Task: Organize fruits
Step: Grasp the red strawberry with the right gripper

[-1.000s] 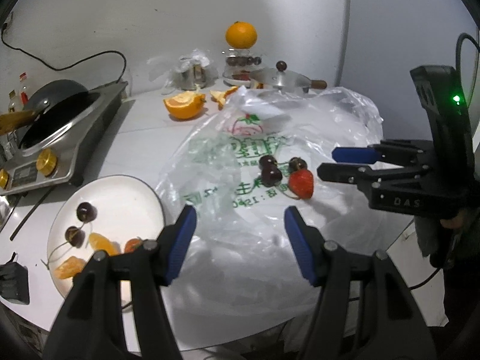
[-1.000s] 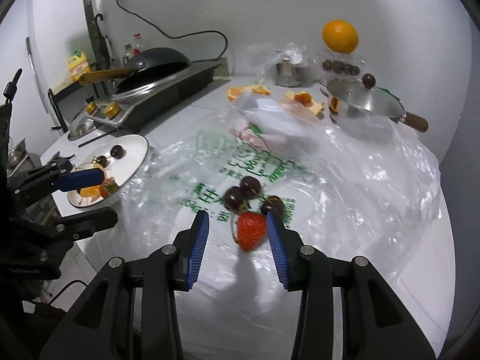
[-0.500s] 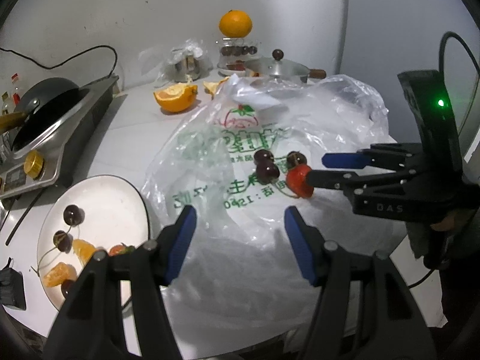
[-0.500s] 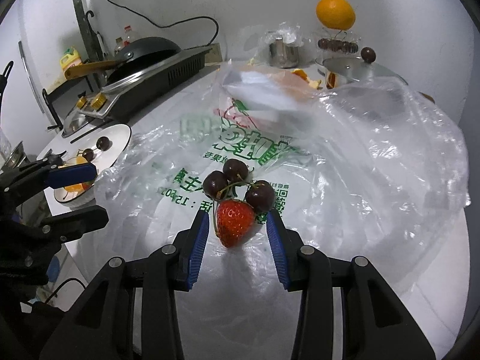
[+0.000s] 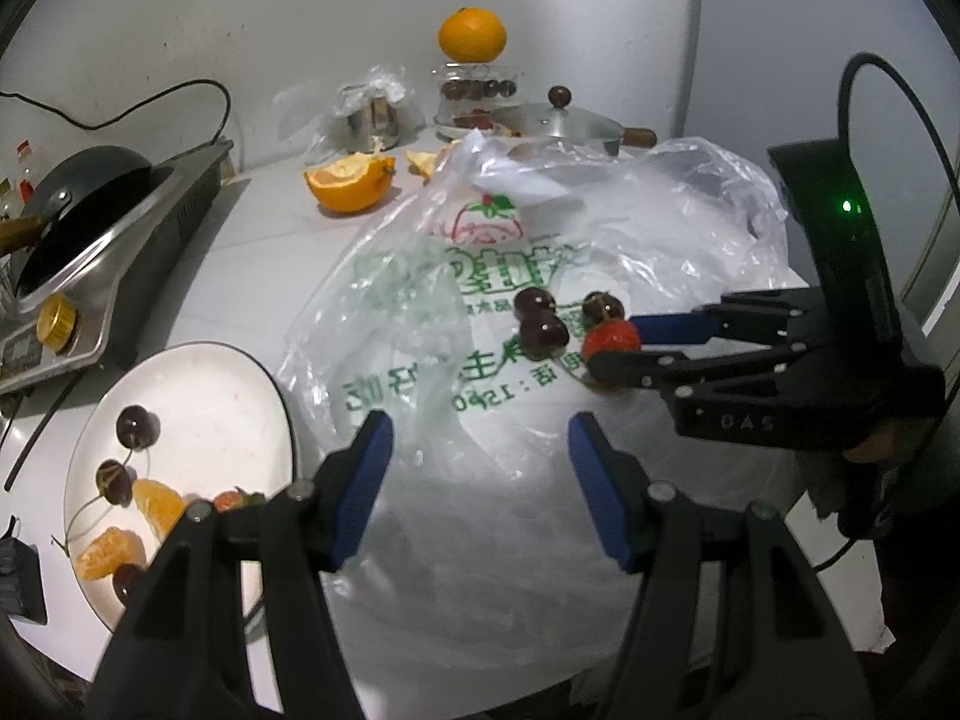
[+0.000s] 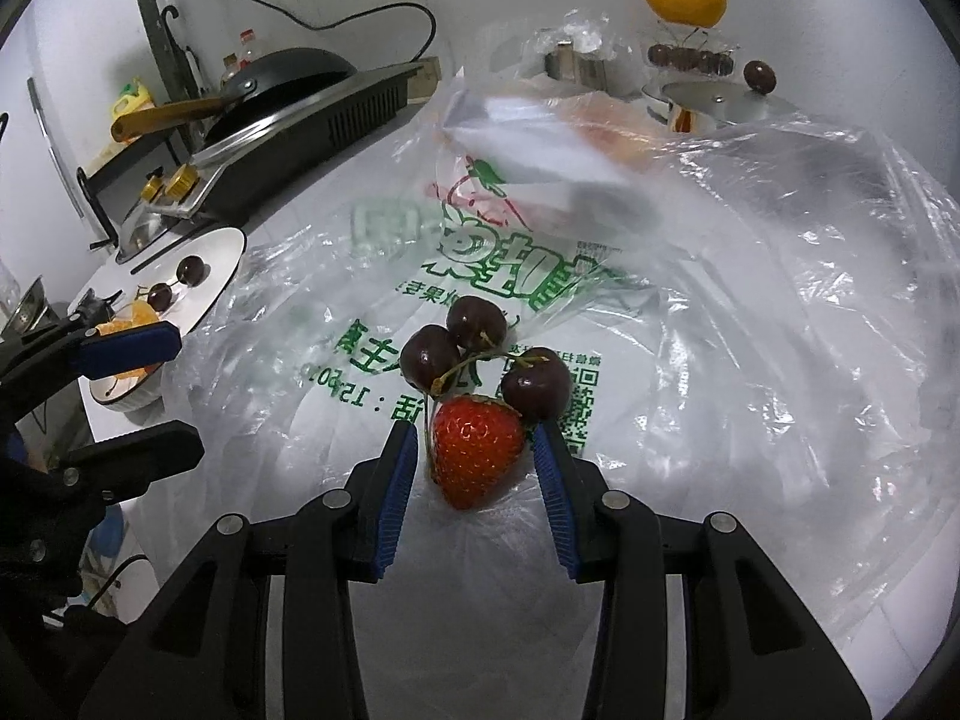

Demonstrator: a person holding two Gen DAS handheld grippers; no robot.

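- A home kitchen.
- Black wok (image 5: 72, 192) on a steel stove (image 5: 120, 276) at left of the frame.
- Lidded pot (image 5: 558, 123) and cut orange (image 5: 351, 180) on the white counter (image 5: 252, 276), upper centre.

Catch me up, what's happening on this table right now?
A person with a gripper in each hand is sorting fruit. The right gripper straddles a strawberry lying beside three cherries on a plastic bag; its pads are not yet pressing on it. The left gripper hangs open and empty over the bag. A white plate already holds cherries and orange pieces.
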